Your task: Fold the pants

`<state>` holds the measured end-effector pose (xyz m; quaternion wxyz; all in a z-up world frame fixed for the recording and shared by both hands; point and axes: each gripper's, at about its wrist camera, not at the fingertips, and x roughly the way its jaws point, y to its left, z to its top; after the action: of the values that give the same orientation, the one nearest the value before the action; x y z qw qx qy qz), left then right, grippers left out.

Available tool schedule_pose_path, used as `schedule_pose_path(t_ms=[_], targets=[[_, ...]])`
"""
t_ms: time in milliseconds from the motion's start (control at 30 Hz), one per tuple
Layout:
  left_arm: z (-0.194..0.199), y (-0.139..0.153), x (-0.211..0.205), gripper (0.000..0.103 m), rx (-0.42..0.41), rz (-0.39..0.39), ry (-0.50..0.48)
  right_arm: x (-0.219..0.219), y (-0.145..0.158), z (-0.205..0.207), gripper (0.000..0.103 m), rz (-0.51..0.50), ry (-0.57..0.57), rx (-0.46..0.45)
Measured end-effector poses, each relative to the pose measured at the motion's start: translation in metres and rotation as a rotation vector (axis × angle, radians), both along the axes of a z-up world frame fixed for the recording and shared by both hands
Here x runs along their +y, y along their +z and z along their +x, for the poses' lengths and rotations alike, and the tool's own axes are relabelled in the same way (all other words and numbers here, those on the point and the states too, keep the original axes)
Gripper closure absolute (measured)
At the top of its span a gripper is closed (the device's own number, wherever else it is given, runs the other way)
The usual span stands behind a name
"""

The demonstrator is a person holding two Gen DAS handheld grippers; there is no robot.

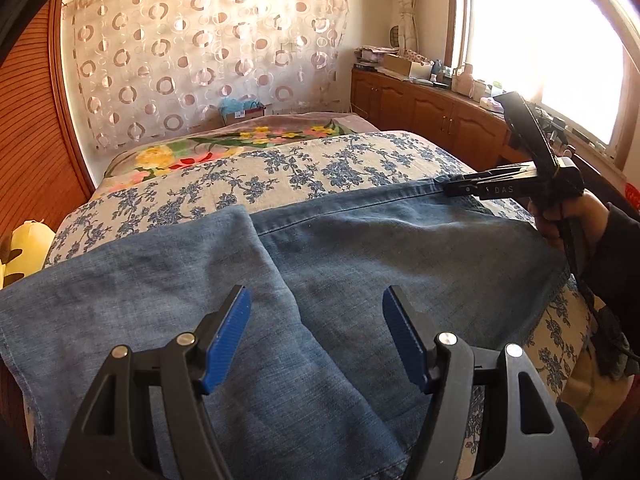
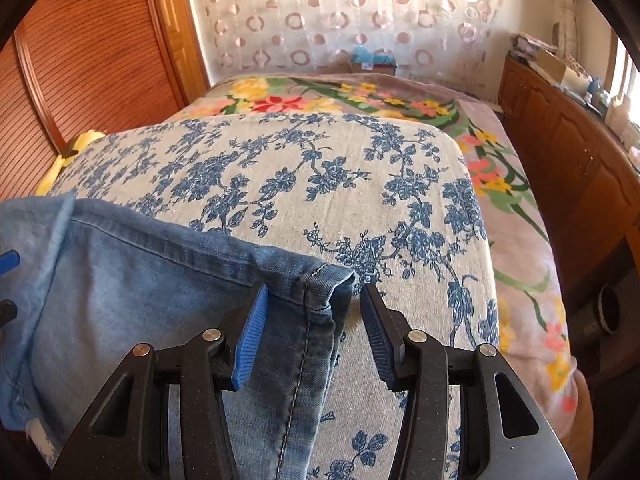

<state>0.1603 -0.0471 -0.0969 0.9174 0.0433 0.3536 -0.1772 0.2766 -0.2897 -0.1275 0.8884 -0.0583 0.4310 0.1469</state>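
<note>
The pants (image 1: pixel 360 248), blue denim jeans, lie spread across the lower half of the left wrist view on a blue-flowered sheet (image 1: pixel 280 164), one panel overlapping another along a diagonal edge at centre. In the right wrist view they fill the lower left, and a stitched corner (image 2: pixel 324 292) sits just between the blue pads.

The left gripper (image 1: pixel 316 340) hovers over the denim at bottom centre with its jaws spread wide, holding nothing. The right gripper (image 2: pixel 314 334) is also wide open and empty, straddling that corner; in the left wrist view it shows at the right edge of the frame, at the far seam.

Denim of this kind is probably middling in weight, soft enough to drape yet stiff along seams and hems, and not slippery against ribbed pads. The doubled, stitched corner looks the soundest place to pinch, since a single layer mid-panel would likely bunch and slide. A matching hold on the opposite edge would keep the fold square; a one-sided lift would likely let the cloth sag and twist.
</note>
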Motion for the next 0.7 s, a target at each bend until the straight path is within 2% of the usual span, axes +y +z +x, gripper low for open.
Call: schedule_pose_path(t_ms=[67, 100, 167, 300, 367, 433, 467, 533, 700], targets=[[-0.002, 0.0, 0.002, 0.035, 0.003, 0.002, 0.001, -0.002, 0.001, 0.002, 0.078, 0.009, 0.007, 0.005], [-0.002, 0.0, 0.002, 0.035, 0.005, 0.002, 0.0, -0.004, 0.002, 0.004, 0.092, 0.022, 0.01, 0.015], [-0.004, 0.001, 0.005, 0.035, 0.005, 0.001, 0.0, -0.006, 0.007, 0.008, 0.095, 0.045, 0.004, 0.002], [-0.005, 0.002, 0.008, 0.035, 0.005, -0.012, 0.004, -0.003, 0.022, 0.011, 0.099, 0.034, -0.043, -0.09], [-0.007, 0.003, 0.008, 0.035, 0.004, -0.013, 0.002, 0.004, 0.023, 0.013, 0.096, 0.0, -0.059, -0.091], [-0.007, 0.004, 0.009, 0.035, 0.002, -0.013, -0.002, 0.009, 0.021, 0.012, 0.086, -0.044, -0.073, -0.086], [-0.008, 0.005, 0.009, 0.035, 0.0, -0.015, -0.003, 0.01, 0.022, 0.009, 0.077, -0.039, -0.069, -0.086], [-0.01, 0.007, 0.01, 0.035, -0.004, -0.022, -0.002, 0.005, 0.026, -0.004, 0.074, 0.001, -0.059, -0.089], [-0.015, 0.008, 0.008, 0.035, -0.008, -0.042, -0.01, -0.004, 0.037, -0.054, 0.061, 0.012, -0.077, -0.123]])
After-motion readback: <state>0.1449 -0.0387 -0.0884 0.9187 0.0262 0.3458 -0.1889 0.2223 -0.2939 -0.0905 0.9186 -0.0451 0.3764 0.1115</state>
